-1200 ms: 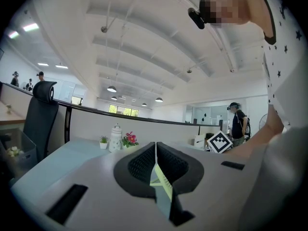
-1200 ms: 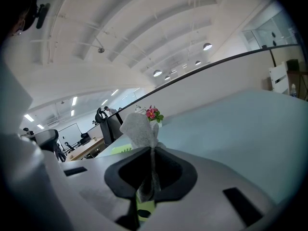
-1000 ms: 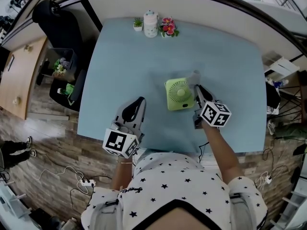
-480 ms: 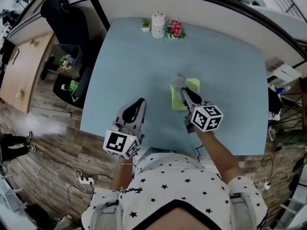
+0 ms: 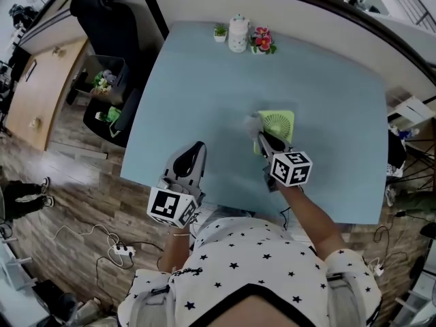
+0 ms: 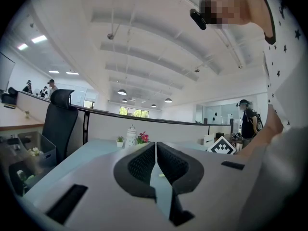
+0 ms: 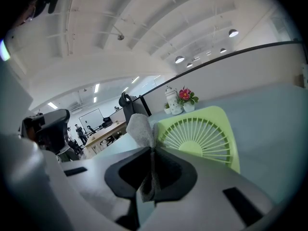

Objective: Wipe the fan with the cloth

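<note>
Gripping the cloth (image 5: pixel 253 122) in the right gripper (image 5: pixel 264 142), fingers clamped on its lower end so the grey wad sticks out beyond them and only fabric meets plastic. Pressing that wad at the left edge of the fan (image 5: pixel 278 123), seemingly touching; probably mid-wipe. Fan right of centre on the worktop (image 5: pixel 204 80), grille toward the gripper. Resting the left gripper (image 5: pixel 196 148) by the near edge, fingers together on nothing, well apart from the fan, likely to leave the wiping room.
</note>
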Available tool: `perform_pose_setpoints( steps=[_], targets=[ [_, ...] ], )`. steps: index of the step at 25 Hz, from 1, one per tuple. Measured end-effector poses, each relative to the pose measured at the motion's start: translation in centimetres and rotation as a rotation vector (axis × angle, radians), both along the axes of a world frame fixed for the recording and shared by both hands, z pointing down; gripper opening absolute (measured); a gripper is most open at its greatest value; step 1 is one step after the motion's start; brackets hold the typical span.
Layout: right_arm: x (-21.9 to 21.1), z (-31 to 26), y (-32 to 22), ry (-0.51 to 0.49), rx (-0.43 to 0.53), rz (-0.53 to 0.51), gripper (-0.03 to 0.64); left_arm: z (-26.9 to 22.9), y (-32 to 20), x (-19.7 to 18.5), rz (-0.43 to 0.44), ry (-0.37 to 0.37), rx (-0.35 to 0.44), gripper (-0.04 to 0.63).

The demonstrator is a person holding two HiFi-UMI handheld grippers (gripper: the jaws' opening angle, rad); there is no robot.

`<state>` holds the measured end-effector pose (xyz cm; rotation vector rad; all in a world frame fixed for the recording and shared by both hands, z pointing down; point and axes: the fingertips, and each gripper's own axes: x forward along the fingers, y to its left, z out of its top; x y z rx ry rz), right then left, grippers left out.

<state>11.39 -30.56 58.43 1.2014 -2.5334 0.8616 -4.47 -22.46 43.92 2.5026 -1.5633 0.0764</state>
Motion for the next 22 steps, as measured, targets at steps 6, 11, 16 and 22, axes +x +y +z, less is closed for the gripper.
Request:
perform_pose_setpoints(
  steps=[6, 11, 16, 22],
  targets=[
    [0.5, -0.3, -0.2, 0.007, 0.009, 0.018, 0.025, -0.1, 0.2, 0.2, 0.014, 0.003, 0.004, 0.034],
    [2.2, -0.4, -0.5, 0.001, 0.006, 0.069, 0.025, -0.2, -0.1, 0.8, 0.038, 0.004, 0.007, 0.034],
    [4.5, -0.5, -0.8, -0.003, 0.006, 0.133, 0.025, -0.2, -0.3, 1.6, 0.061, -0.001, 0.006, 0.034],
    [7.2, -0.5, -1.5, -0.008, 0.007, 0.208, 0.025, -0.2, -0.7, 2.5, 0.091, -0.002, 0.005, 0.034]
  ],
)
